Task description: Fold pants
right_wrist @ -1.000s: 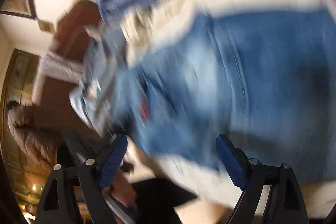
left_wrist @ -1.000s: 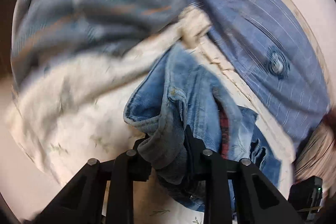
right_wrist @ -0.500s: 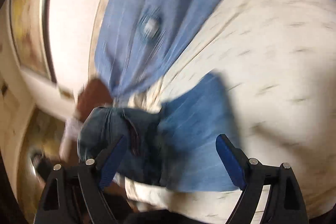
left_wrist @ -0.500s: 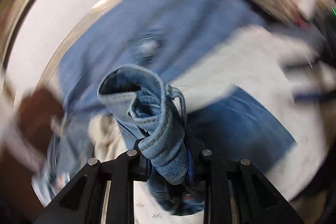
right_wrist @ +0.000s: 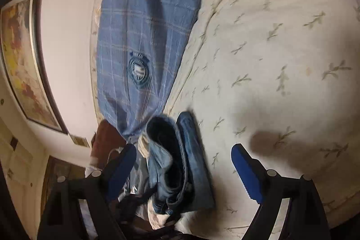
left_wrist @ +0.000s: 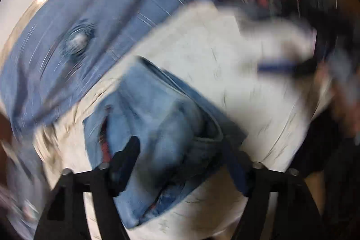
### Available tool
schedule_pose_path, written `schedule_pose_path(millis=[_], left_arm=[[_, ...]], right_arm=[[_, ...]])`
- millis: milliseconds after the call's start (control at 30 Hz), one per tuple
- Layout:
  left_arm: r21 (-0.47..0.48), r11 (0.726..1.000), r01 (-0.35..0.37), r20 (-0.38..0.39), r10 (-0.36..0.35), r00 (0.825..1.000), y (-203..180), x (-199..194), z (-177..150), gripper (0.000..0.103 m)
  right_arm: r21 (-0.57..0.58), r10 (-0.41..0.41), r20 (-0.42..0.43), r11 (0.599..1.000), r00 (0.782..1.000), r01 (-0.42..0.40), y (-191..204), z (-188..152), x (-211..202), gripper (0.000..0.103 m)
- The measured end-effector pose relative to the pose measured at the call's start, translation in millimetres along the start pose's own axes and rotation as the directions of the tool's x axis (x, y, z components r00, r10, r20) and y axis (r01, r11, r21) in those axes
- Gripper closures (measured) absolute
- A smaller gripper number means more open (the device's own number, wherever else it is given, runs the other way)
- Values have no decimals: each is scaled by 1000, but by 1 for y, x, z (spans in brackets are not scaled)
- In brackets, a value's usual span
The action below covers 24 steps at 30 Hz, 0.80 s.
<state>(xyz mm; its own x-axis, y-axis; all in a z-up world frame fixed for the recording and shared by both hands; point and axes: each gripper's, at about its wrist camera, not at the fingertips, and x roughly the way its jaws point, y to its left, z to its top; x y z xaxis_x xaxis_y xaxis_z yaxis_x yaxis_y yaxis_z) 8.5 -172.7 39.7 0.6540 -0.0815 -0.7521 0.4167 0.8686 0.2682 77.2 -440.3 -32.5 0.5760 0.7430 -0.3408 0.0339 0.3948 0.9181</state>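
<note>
The blue jeans [left_wrist: 157,127] lie folded in a bundle on the cream leaf-print bedspread [left_wrist: 213,55]. My left gripper [left_wrist: 182,159] is open just above them, its jaws wide apart on either side of the denim; the view is blurred. In the right wrist view the jeans [right_wrist: 177,163] lie near the bed's left edge, waistband opening facing up. My right gripper [right_wrist: 184,163] is open above them, blue pads [right_wrist: 245,170] spread wide, holding nothing.
A blue plaid cloth with a round crest [right_wrist: 137,69] lies along the bed by the wall. A framed picture [right_wrist: 22,55] hangs on the wall at left. Brown furniture [right_wrist: 105,141] stands beside the bed. The other gripper [left_wrist: 292,64] shows blurred at right.
My left gripper has opened and let go of the jeans, which now lie on the bedspread. My right gripper has stayed open and swung over the bundle.
</note>
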Motion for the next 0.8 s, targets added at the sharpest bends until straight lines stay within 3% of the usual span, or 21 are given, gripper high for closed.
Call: schedule_pose_path(millis=[33,100,133,200,233,267,300,400,433,467,500,600,667,700,733,800], left_arm=[[-97,995,29,57,-24,998,15,-16,-7,20],[-315,948,55,163,-4,987,55,-40,-27,10],[-452,892,30,192,64,979,81,-46,-43,9],[-579,815,-28,146,137,980,106,-39,-66,9],[-622,780,-68,69,142,987,118,-22,-80,9],[-632,769,-98,22,144,989,123,-11,-90,9],[-634,765,-115,-3,146,989,124,-2,-95,9],[-593,792,-144,-95,108,990,111,36,-102,9],[-586,796,-155,-92,125,988,107,37,-103,9],[-572,803,-166,-83,144,986,104,36,-103,9],[-559,810,-175,-83,155,984,104,35,-102,9],[-542,827,-149,-56,141,988,104,30,-103,9],[-558,823,-111,-36,110,993,110,28,-103,9],[-572,815,-98,-22,104,994,112,21,-103,9],[-602,794,-89,21,128,992,119,10,-102,9],[-616,784,-72,94,164,982,123,-3,-99,9]], right_arm=[[-43,-14,-12,999,1000,14,8,-3,4,14],[-110,-21,-46,994,999,16,18,-9,16,14],[-143,-19,-73,990,997,9,25,-13,22,14],[-207,-31,-138,978,990,2,38,-24,37,14],[-257,-46,-169,967,985,1,49,-32,48,14],[-291,-60,-181,957,982,5,55,-38,53,14],[-320,-75,-190,947,979,10,63,-42,60,14],[-402,-149,-201,914,968,57,76,-54,86,14],[-422,-214,-231,901,949,101,74,-58,101,16],[-439,-245,-259,891,934,112,76,-62,111,24],[-467,-278,-280,875,919,122,81,-67,117,73],[-628,-428,-155,738,890,246,117,-91,113,76],[-672,-523,-101,663,846,329,114,-101,120,76],[-669,-568,-114,650,815,359,101,-102,131,76],[-641,-585,-160,674,795,367,82,-102,140,75],[-558,-498,-184,763,847,327,72,-90,134,71]])
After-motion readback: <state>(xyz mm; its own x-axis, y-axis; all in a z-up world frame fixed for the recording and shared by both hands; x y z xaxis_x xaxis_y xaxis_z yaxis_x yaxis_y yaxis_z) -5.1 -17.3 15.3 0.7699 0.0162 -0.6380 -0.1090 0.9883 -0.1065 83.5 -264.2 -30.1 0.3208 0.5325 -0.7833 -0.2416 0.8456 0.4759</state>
